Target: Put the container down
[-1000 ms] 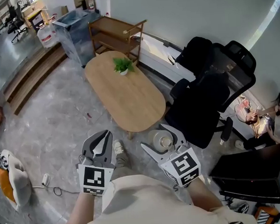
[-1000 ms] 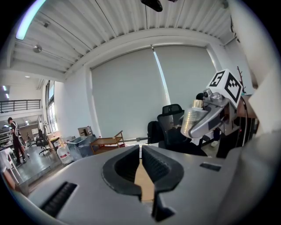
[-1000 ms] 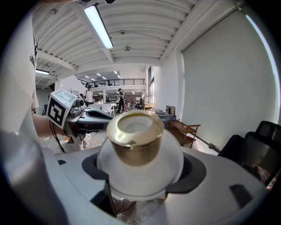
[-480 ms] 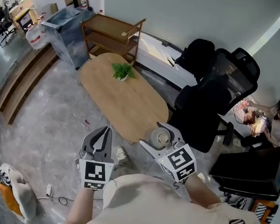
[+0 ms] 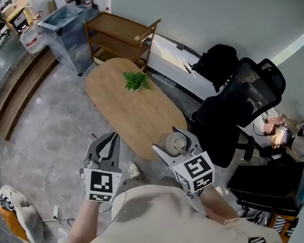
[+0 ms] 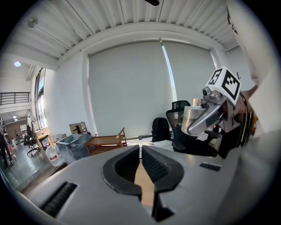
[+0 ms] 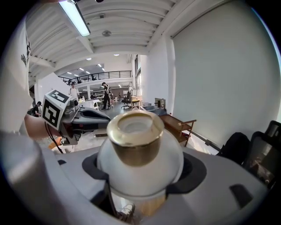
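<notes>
A frosted white round container (image 7: 139,158) with a brass-coloured neck sits between the jaws of my right gripper (image 7: 140,169), which is shut on it. From the head view the container (image 5: 176,142) hangs over the near end of the oval wooden table (image 5: 132,107), held in the right gripper (image 5: 175,144). My left gripper (image 5: 106,147) hovers over the floor just left of the table's near edge. Its jaws are shut with nothing between them, as the left gripper (image 6: 140,162) view shows. The right gripper and container (image 6: 196,117) appear at the right of that view.
A small green potted plant (image 5: 135,81) stands on the table's far half. A black office chair (image 5: 232,108) is right of the table, a wooden trolley (image 5: 117,35) and a grey bin (image 5: 63,32) behind it. A person (image 5: 303,140) sits far right. A cable lies on the floor.
Both grippers have moved forward toward the table. The container, earlier just off the table's near edge, now hangs over its end. Both jaws kept their states.
</notes>
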Motion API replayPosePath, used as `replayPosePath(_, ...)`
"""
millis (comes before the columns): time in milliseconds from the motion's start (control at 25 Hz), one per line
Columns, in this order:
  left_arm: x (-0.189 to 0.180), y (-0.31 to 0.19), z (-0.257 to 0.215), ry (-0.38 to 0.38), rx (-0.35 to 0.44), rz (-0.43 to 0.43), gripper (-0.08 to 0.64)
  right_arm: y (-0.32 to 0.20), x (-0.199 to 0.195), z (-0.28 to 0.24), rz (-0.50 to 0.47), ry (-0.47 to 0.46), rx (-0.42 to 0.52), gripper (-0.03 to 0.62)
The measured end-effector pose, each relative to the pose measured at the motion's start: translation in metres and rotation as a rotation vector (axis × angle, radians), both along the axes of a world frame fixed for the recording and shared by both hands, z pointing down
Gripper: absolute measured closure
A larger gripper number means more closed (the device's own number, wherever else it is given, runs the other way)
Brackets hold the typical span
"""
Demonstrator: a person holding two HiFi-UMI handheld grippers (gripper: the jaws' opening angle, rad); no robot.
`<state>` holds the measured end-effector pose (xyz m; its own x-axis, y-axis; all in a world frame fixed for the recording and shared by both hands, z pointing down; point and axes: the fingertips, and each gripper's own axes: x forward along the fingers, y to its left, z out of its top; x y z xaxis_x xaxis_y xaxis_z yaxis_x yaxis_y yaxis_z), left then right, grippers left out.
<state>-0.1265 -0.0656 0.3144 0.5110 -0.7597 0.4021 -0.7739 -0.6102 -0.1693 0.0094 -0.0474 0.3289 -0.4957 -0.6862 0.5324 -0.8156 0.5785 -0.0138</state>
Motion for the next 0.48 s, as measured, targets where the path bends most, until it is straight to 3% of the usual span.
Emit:
replayPosePath(280, -0.02, -0.026, 0.017, 0.035, -0.057, -0.063, 0.543, -0.035, -0.013, -0.001, -0.013, 0.019, 0.006, 0.258)
replayPosePath(480, -0.018, -0.04, 0.015, 0.042, -0.028, -0.078, 0.543, -0.057, -0.012, 0.005, -0.032, 0.012, -0.003, 0.258)
